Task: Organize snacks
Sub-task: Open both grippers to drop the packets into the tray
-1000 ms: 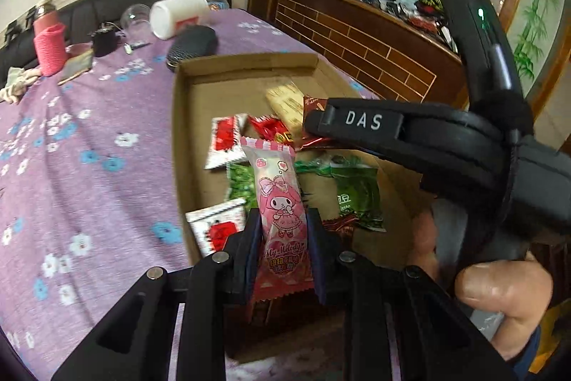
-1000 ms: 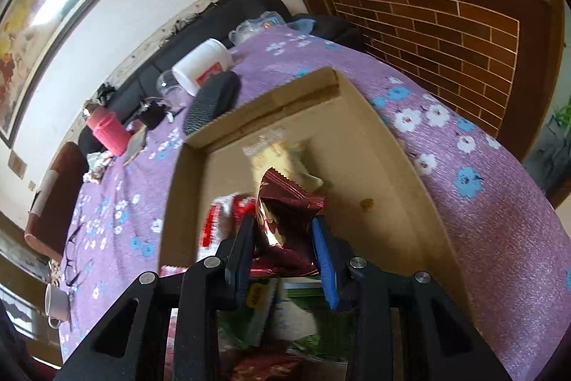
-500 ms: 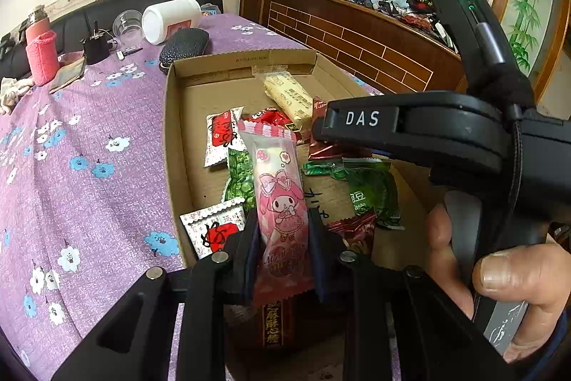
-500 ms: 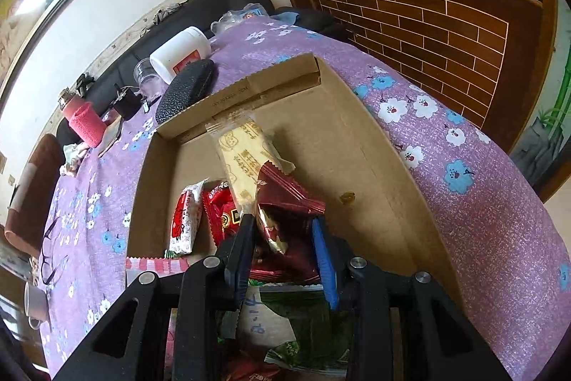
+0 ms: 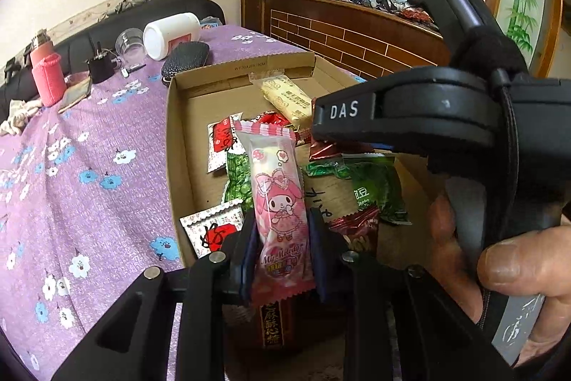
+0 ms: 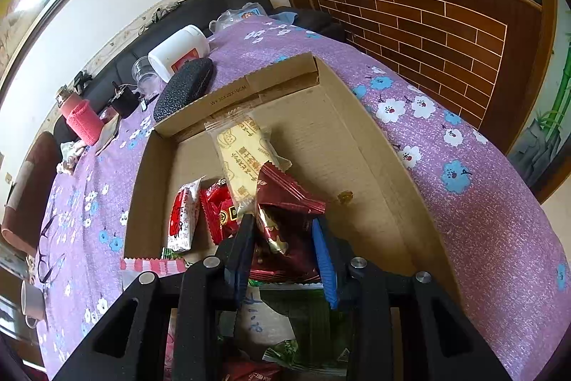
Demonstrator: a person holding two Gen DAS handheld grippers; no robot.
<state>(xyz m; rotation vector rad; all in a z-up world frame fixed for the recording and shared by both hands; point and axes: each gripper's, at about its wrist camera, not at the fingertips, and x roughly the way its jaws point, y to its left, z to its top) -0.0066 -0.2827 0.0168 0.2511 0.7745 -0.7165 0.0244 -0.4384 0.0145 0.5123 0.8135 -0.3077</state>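
A shallow cardboard box (image 5: pixel 178 138) on a purple flowered tablecloth (image 5: pixel 89 166) holds several snack packets. My left gripper (image 5: pixel 282 231) is shut on a pink cartoon-rabbit packet (image 5: pixel 276 188), held upright over the box's near end. Below it lie green packets (image 5: pixel 378 188), red-and-white packets (image 5: pixel 221 141) and a yellow packet (image 5: pixel 285 97). The right gripper's black body (image 5: pixel 410 116) reaches in from the right, a hand around its handle. In the right wrist view my right gripper (image 6: pixel 282 227) is shut on a dark red packet (image 6: pixel 285 202) above the box floor (image 6: pixel 374 145), just in front of the yellow packet (image 6: pixel 242 152).
Beyond the box stand a white jar (image 5: pixel 171 34) on its side, a black glasses case (image 5: pixel 185 59), a clear cup (image 5: pixel 128 41) and a pink-sleeved bottle (image 5: pixel 46 77). A mug (image 6: pixel 32 302) sits at the table's left edge. A brick-patterned wooden counter (image 6: pixel 446 24) runs along the right.
Both grips are kept. The left gripper has rolled a little with the pink packet, and the box sits more squarely in its view. The right gripper has tilted slightly, showing more of the yellow packet.
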